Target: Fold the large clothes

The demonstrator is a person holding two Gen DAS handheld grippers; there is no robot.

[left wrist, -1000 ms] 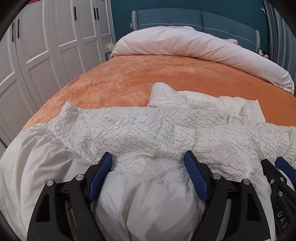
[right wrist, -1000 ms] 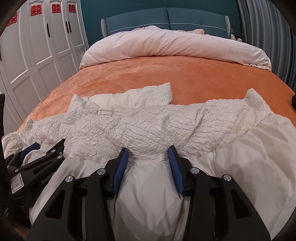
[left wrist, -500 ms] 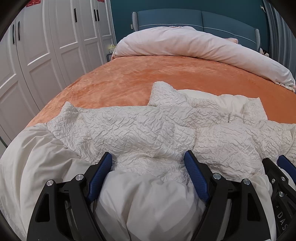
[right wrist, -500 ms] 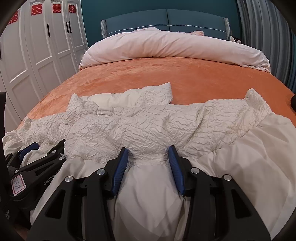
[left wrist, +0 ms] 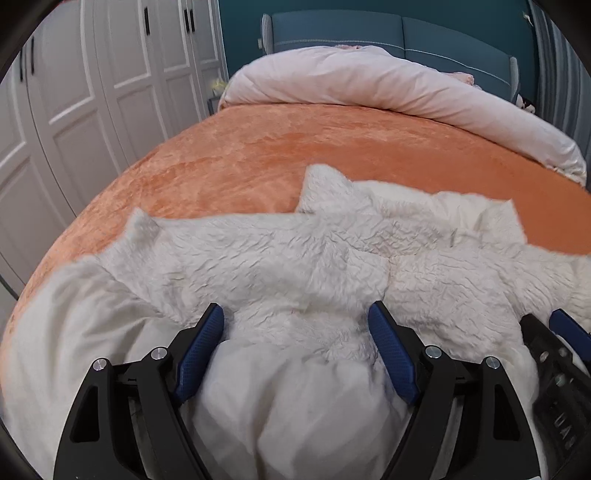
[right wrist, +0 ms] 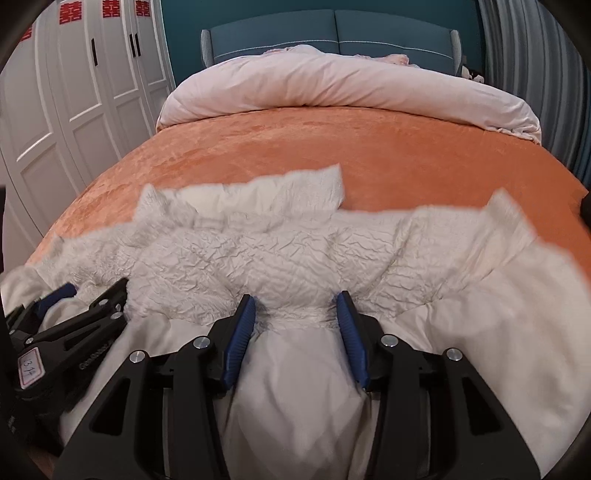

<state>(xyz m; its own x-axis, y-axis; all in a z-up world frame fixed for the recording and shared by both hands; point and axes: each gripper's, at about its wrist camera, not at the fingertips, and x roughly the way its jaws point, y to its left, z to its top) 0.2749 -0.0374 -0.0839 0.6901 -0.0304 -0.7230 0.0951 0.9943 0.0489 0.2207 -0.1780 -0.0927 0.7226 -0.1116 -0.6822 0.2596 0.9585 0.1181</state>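
While garment edges blur: the white garment (left wrist: 280, 258) has begun shifting on the orange bedspread (right wrist: 369, 147).
Left gripper (left wrist: 295, 332): wide apart, cloth bunched between.
Right gripper (right wrist: 297, 314): narrower, likewise pinching cloth.
Meaning: fold likely starting.

Both wrist views are aimed low and close along the fingers across the white garment (left wrist: 280, 258) toward the headboard (right wrist: 332, 33); both are shared.

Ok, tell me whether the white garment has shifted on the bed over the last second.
Yes, slightly. In the right wrist view the white garment has its far right corner slid toward the camera across the orange blanket; its edges are blurred.
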